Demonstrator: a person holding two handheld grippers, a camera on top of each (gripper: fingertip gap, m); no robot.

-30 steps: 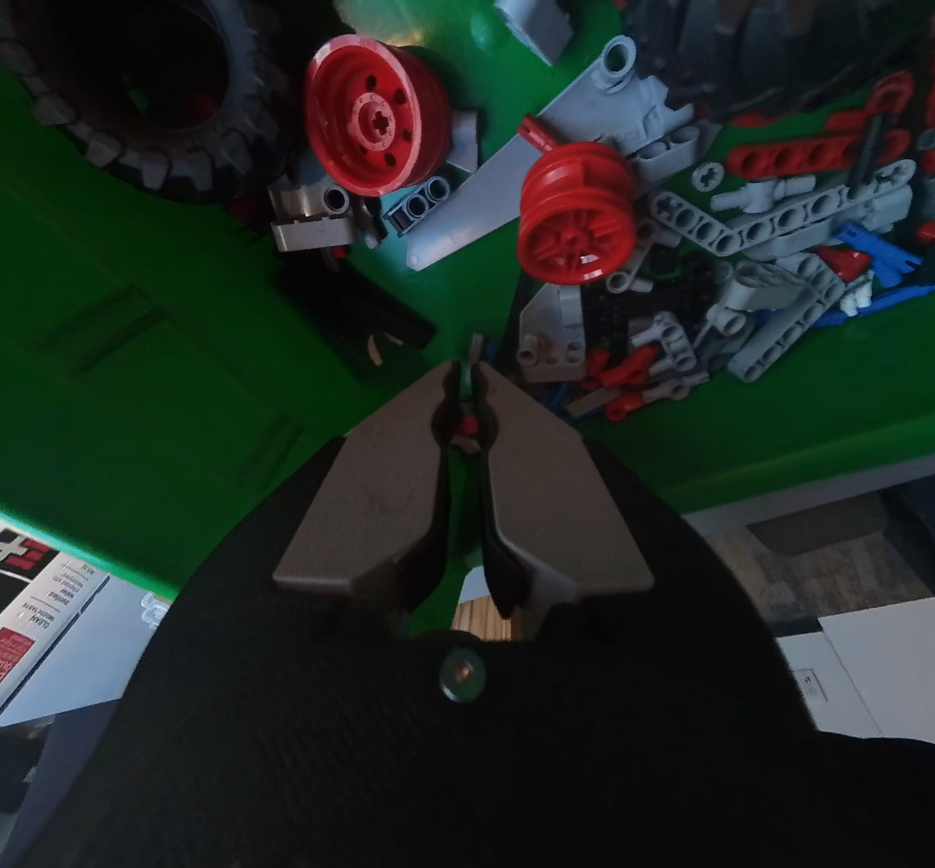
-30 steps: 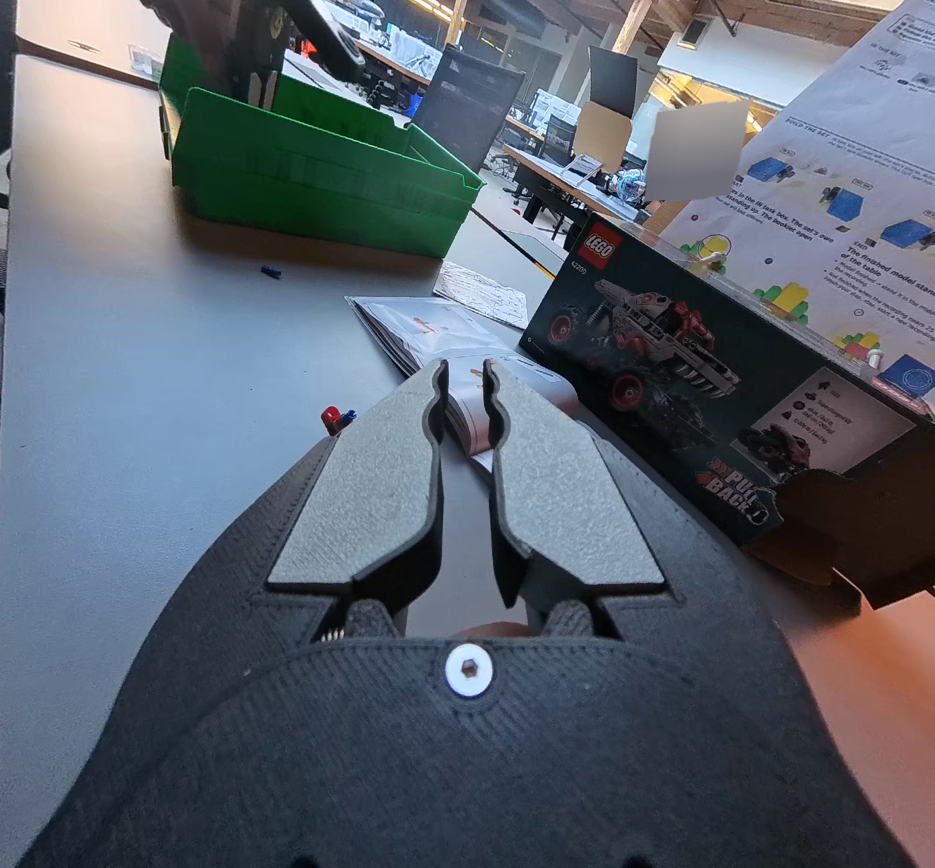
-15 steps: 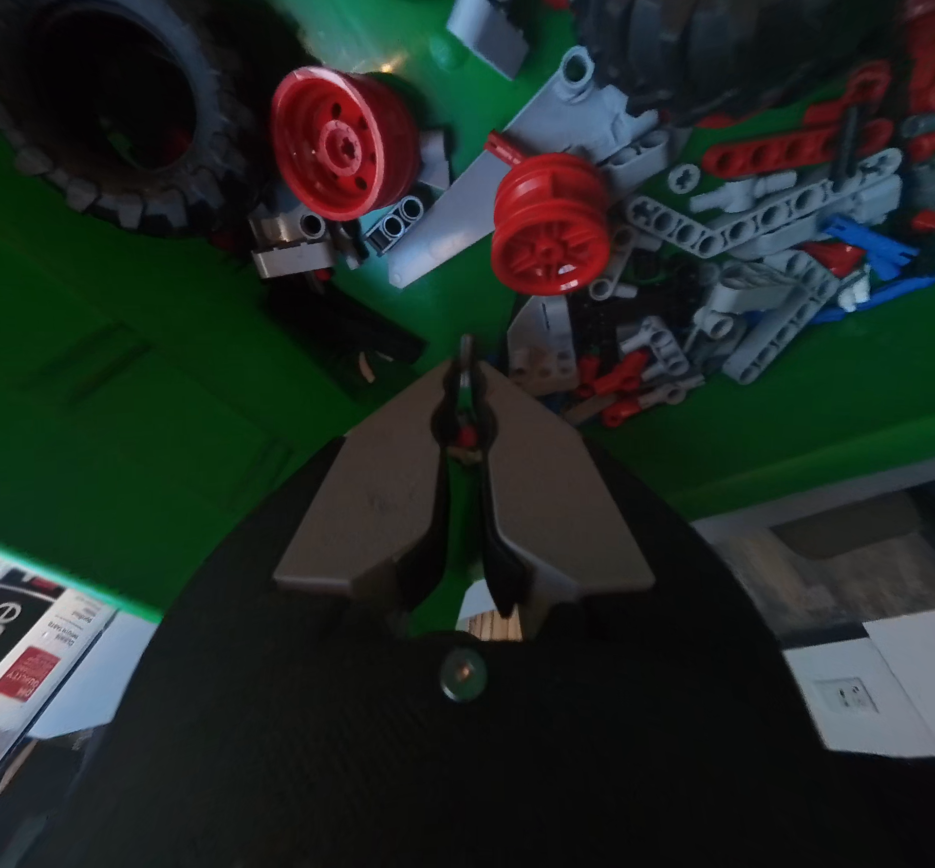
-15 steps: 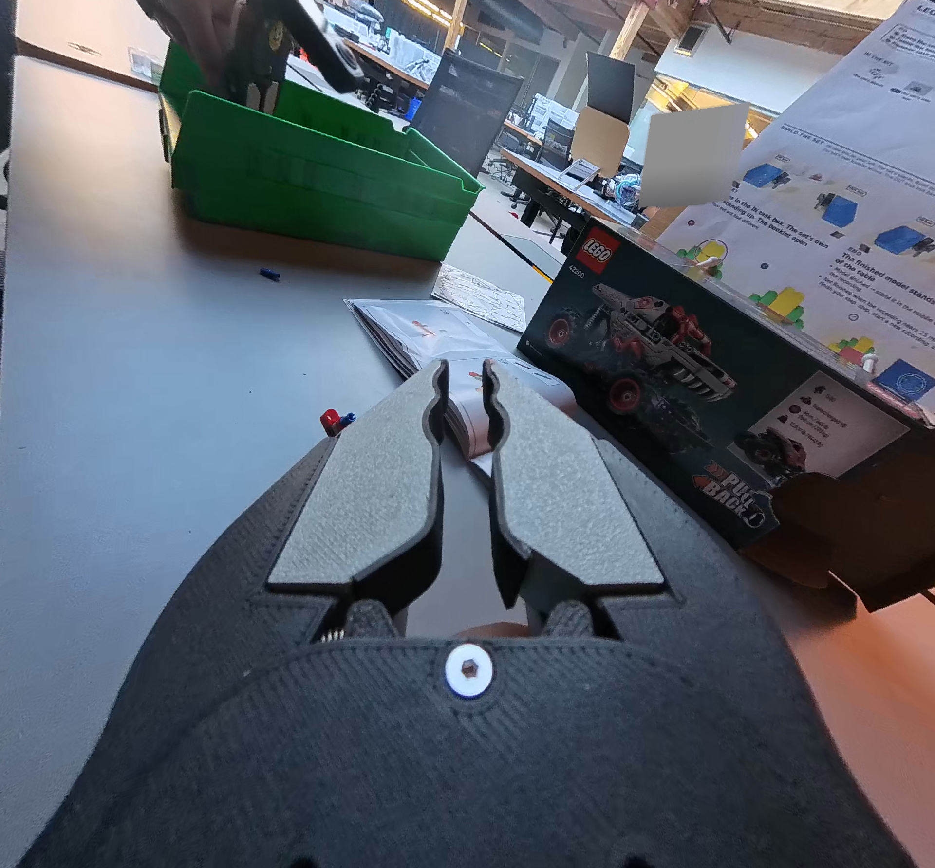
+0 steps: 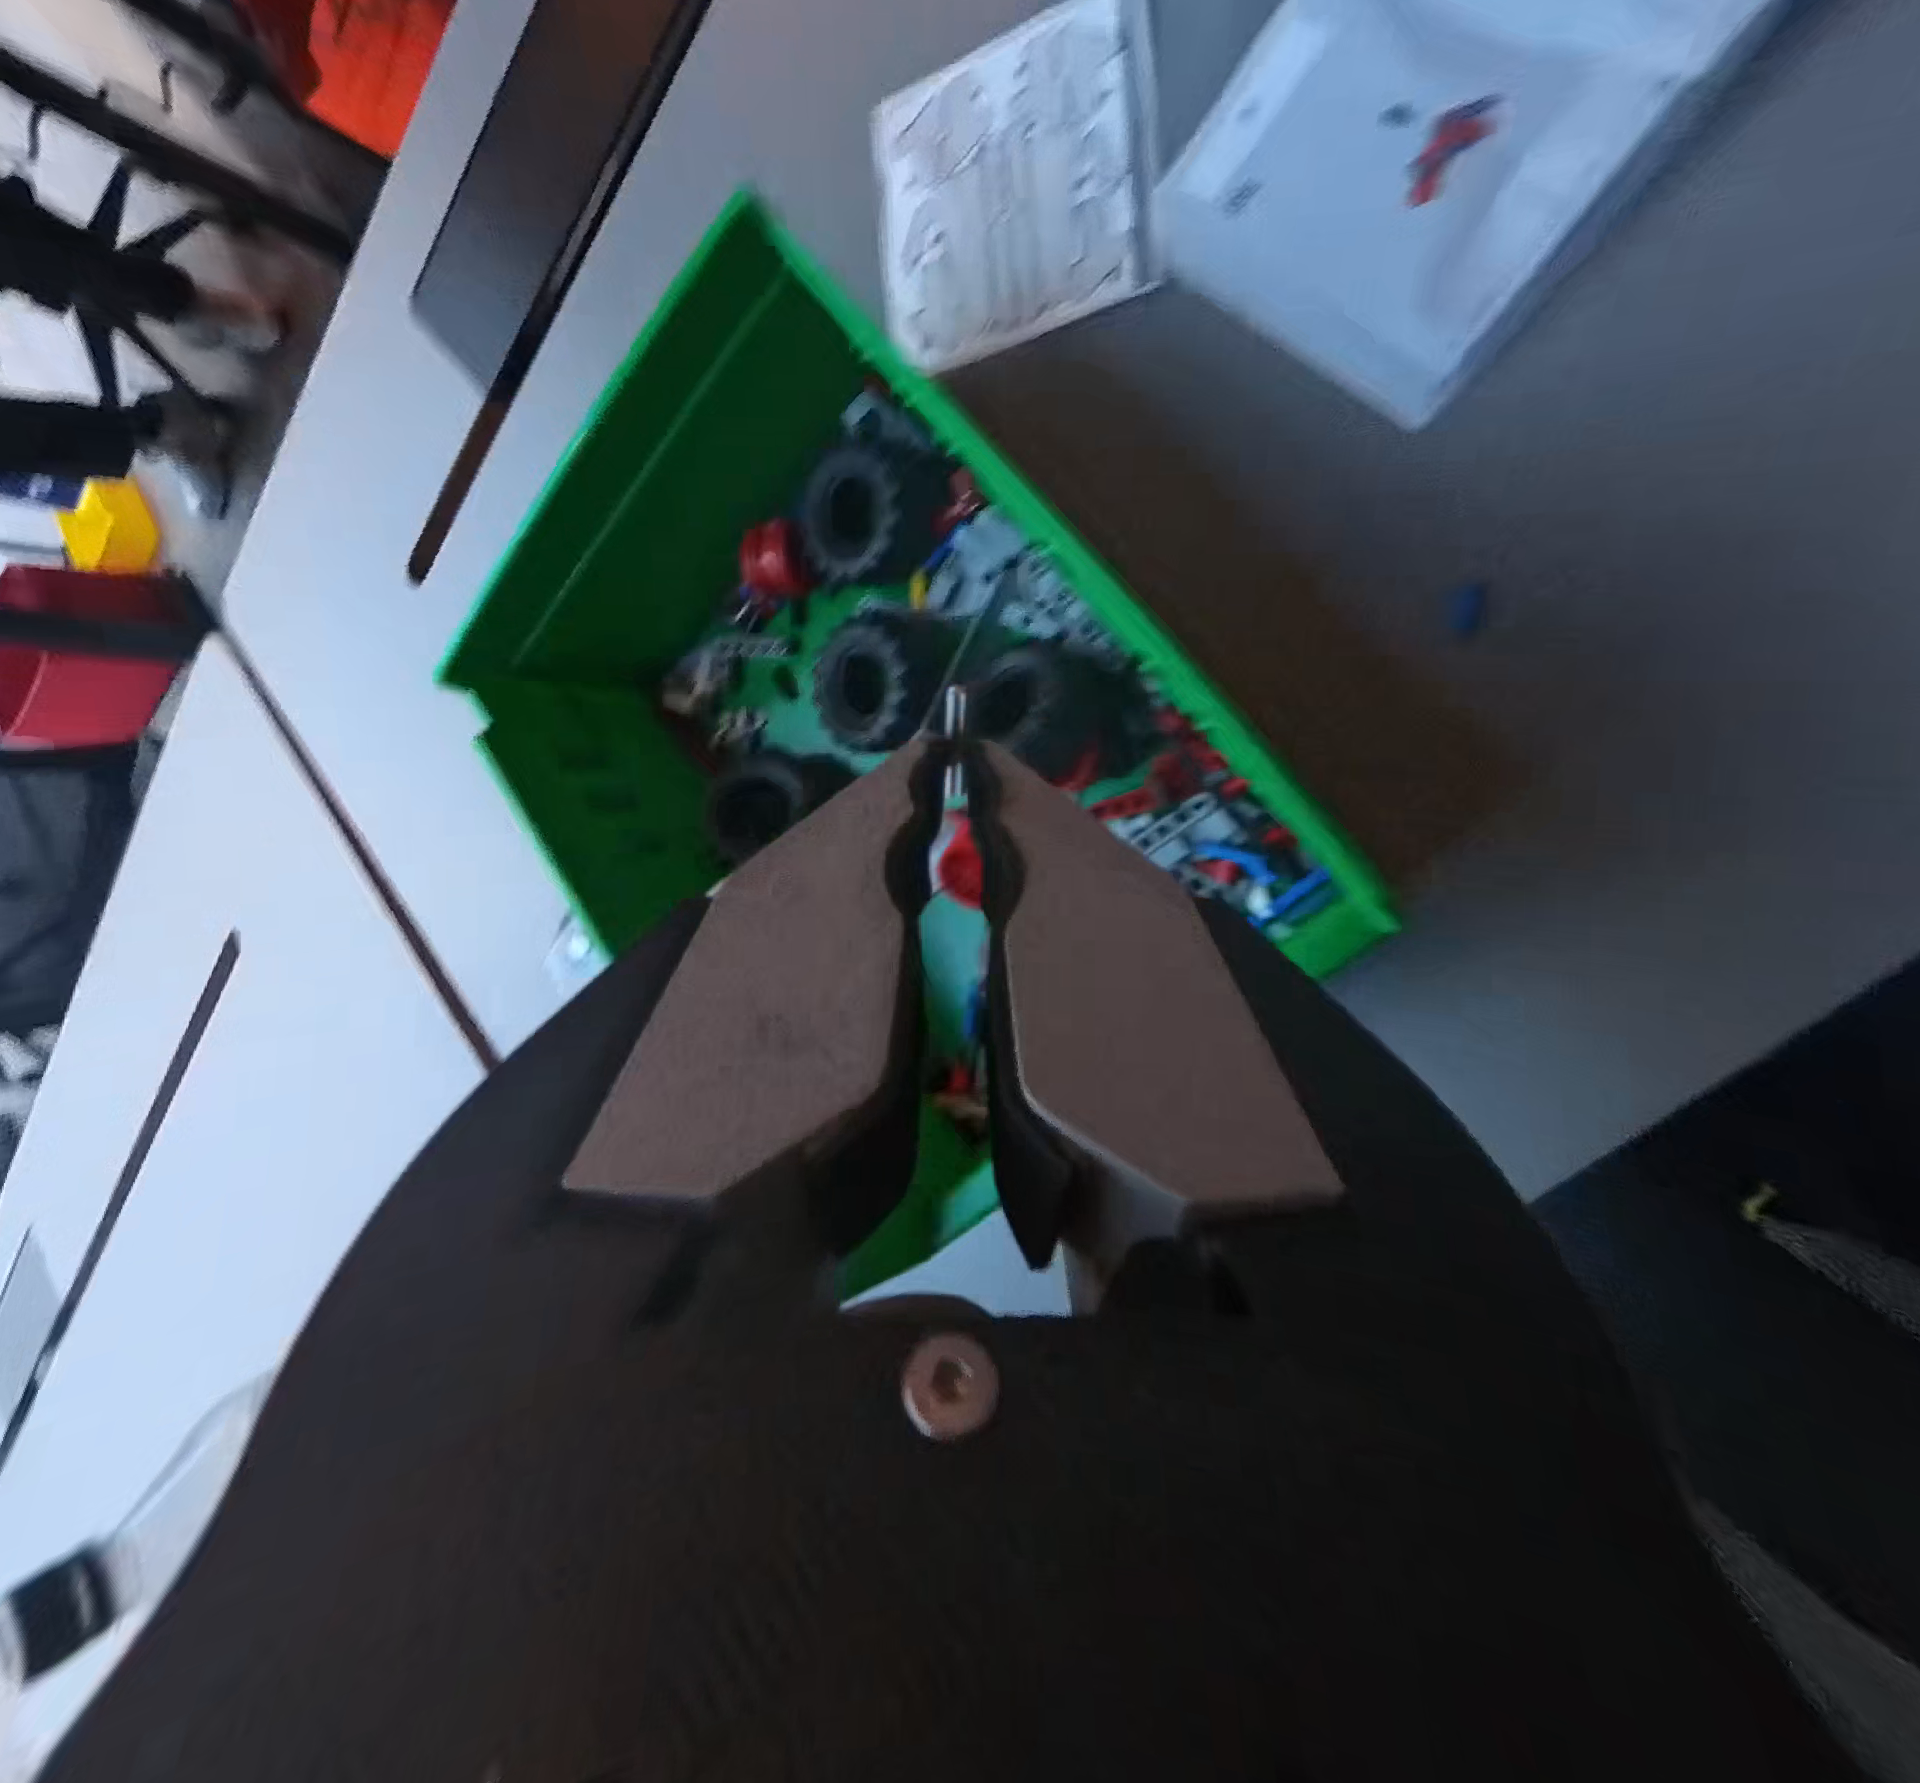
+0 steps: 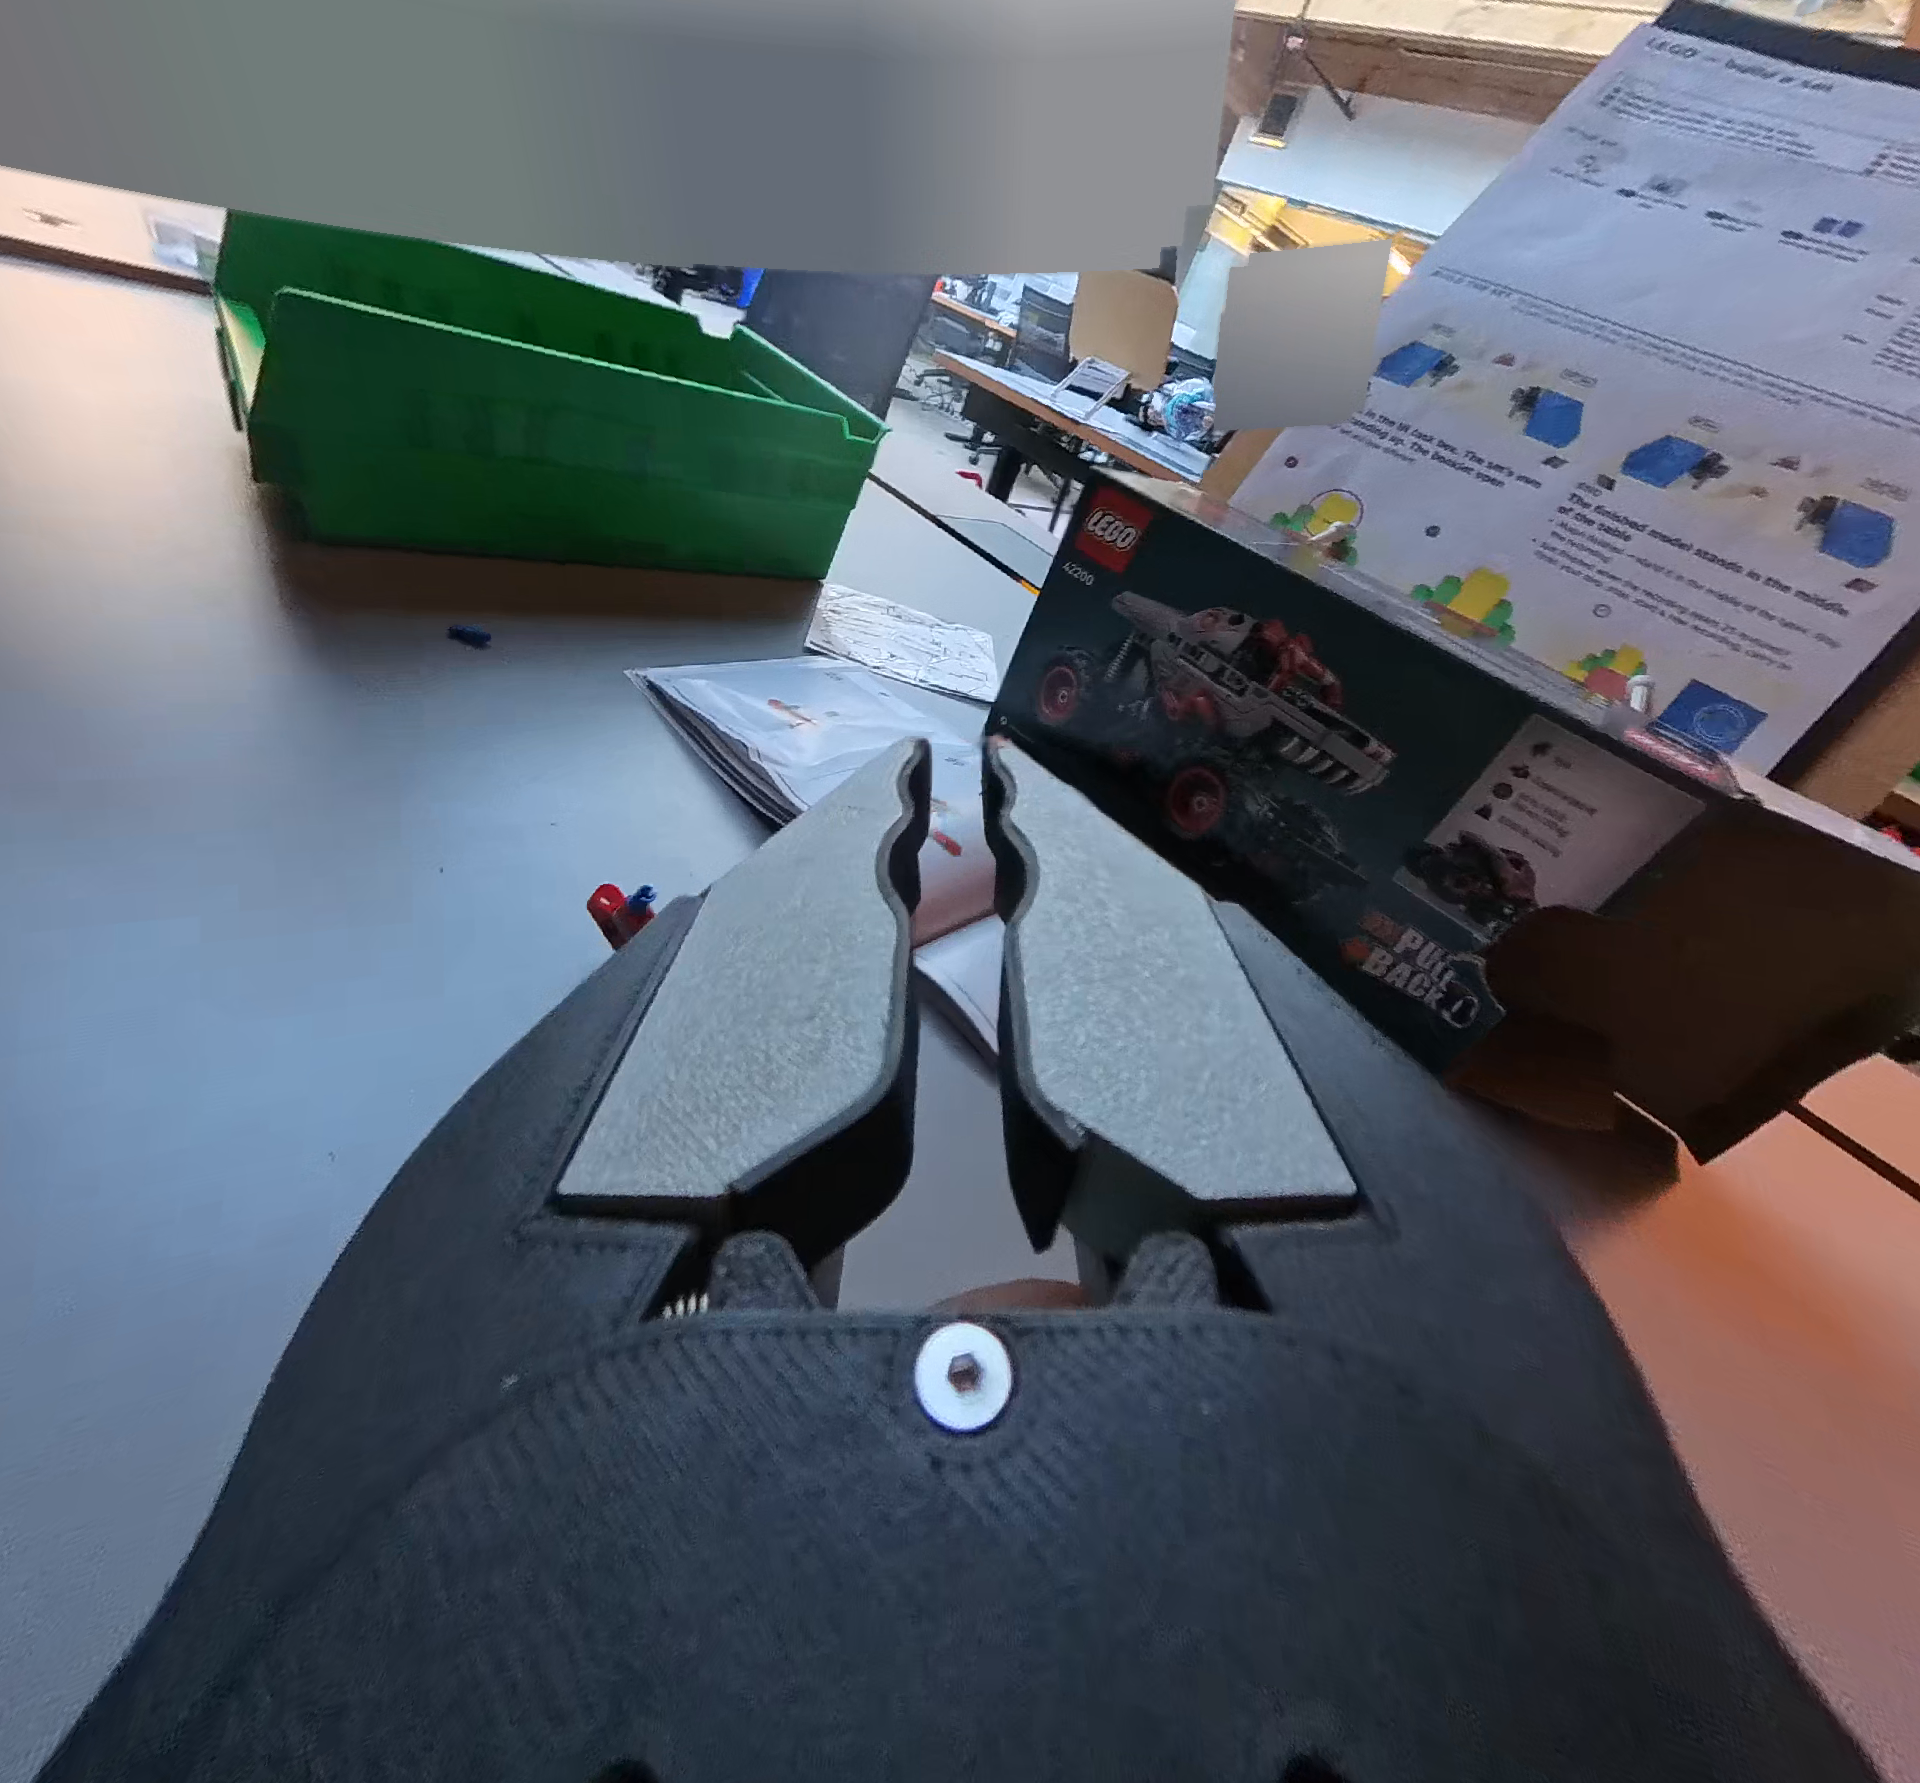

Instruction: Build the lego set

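Our left tongs (image 5: 954, 765) are pinched on one thin grey lego pin (image 5: 954, 717), which pokes out past the tips, held high over the green bin (image 5: 623, 528). Our right tongs (image 6: 956, 777) sit slightly spread with nothing between them, low over the grey worktop (image 6: 260, 902).

In the bin we count four black tyres (image 5: 868, 679) and at least one red wheel hub (image 5: 769, 551). A loose heap of grey, red and blue lego pieces (image 5: 1195, 808) lies along one wall; the blur makes it too hard to count.

On the worktop outside the bin: one open instruction booklet (image 6: 790, 725) just ahead of the right tongs, one crinkled sheet (image 6: 914, 637) beyond it, one lego set box (image 6: 1299, 798) to the right of the booklet. One small red and blue piece (image 6: 620, 905) is just left of the right tongs, and one tiny blue piece (image 6: 468, 635) lies near the bin. One printed poster (image 6: 1662, 362) stands behind the box.
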